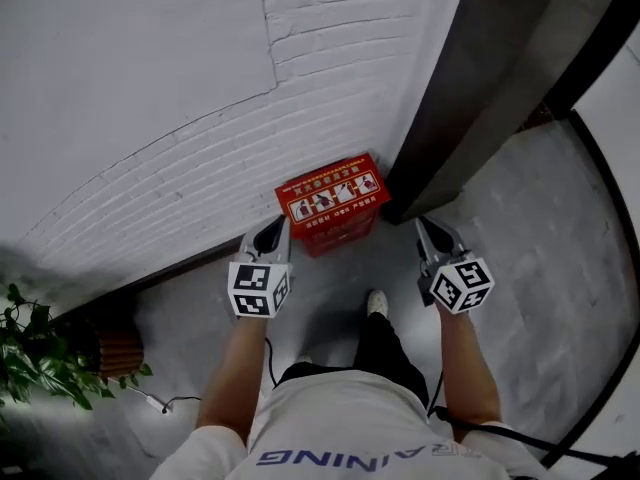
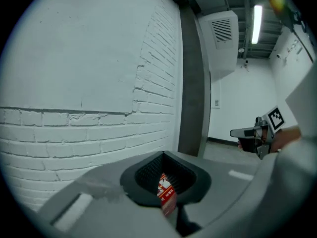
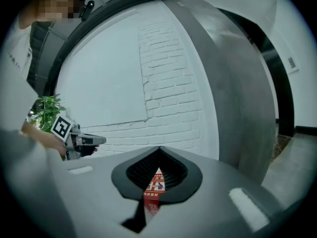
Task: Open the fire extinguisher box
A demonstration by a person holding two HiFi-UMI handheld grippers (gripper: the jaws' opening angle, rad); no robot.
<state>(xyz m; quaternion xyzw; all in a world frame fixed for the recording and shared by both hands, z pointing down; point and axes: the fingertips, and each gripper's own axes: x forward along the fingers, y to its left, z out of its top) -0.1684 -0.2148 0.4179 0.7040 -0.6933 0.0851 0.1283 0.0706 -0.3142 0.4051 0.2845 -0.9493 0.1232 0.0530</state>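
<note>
Jaws together before closed red box [image 1: 331,204]

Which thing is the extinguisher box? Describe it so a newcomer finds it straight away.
Follow the foot of the white brick wall to the dark pillar. The box sits on the floor in that corner. It is the only red thing there, with a strip of pictures on top.

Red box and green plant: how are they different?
The red box is square-edged, with pictures on top; the plant is leafy and green. The red box stands in the middle against the brick wall; the plant is far off to the left. Both sit low by that wall.
</note>
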